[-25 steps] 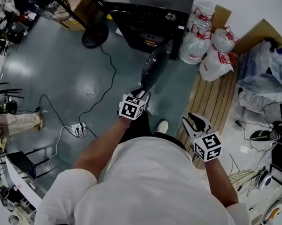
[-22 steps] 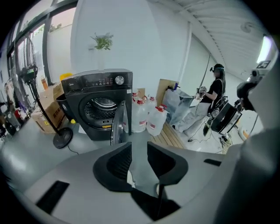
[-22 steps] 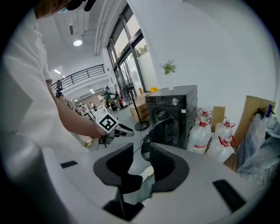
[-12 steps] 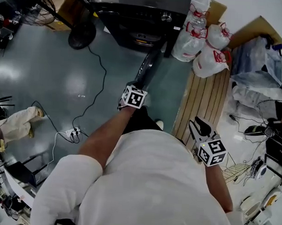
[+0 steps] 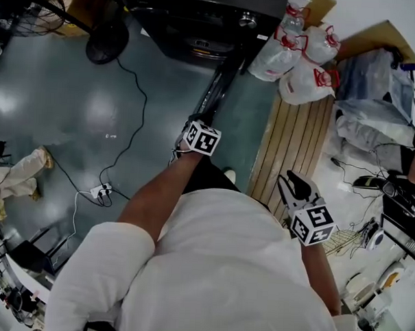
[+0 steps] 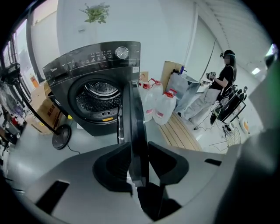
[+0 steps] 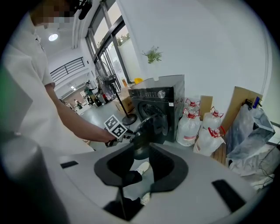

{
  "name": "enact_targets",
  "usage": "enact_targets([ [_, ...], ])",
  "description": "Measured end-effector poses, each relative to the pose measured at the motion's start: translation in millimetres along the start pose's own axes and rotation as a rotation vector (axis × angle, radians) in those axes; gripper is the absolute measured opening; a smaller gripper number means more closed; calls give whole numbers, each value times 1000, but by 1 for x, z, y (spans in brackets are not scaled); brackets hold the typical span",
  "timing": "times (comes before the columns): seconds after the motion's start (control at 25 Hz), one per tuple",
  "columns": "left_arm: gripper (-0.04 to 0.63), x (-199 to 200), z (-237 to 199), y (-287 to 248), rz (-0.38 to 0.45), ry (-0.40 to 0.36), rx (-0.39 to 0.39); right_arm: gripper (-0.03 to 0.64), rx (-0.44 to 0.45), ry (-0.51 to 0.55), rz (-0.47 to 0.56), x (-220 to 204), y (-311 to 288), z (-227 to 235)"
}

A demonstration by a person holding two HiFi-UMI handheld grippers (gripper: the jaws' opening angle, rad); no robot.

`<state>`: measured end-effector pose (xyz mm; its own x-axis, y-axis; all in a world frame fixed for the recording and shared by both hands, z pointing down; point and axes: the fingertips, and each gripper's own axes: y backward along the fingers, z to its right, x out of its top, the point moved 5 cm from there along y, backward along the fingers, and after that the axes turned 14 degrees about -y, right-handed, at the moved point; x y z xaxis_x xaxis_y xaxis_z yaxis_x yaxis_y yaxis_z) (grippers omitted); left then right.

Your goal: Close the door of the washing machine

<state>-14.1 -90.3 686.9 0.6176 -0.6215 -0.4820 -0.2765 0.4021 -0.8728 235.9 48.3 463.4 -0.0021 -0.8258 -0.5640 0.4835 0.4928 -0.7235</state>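
The black washing machine [image 5: 200, 24] stands at the top of the head view with its round door [image 5: 214, 93] swung out and seen edge-on. My left gripper [image 5: 193, 122] is at the door's free edge. In the left gripper view the door [image 6: 133, 113] runs up between the jaws of my left gripper [image 6: 138, 146]. They are opening, and a thin gap shows beside the left pad. The drum [image 6: 96, 94] gapes behind. My right gripper [image 5: 289, 179] hangs to the right over the wooden slats, its jaws closing with nothing between them [image 7: 141, 151]. It faces the machine [image 7: 157, 109].
Water jugs [image 5: 295, 55] stand right of the machine, at the head of a slatted wooden pallet [image 5: 291, 137]. A fan base [image 5: 106, 44] and a cable with a power strip [image 5: 96, 189] lie on the grey floor at left. Bags [image 5: 374, 114] and clutter fill the right. A person [image 6: 225, 83] stands beyond.
My left gripper has dropped forward onto the door's free edge, and the door now looks thinner, more edge-on. My right gripper has shifted a little to the right.
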Motion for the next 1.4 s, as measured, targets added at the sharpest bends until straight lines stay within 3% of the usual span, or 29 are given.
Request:
enact_targets([
  [0.56,124,-6,-16,-4,-16,-21,-38,110,3,8,-23,29,-29,-10],
  [1.4,124,-20,-158,-12,-90,-189,33,106,11,19,19,93,-95,-47],
])
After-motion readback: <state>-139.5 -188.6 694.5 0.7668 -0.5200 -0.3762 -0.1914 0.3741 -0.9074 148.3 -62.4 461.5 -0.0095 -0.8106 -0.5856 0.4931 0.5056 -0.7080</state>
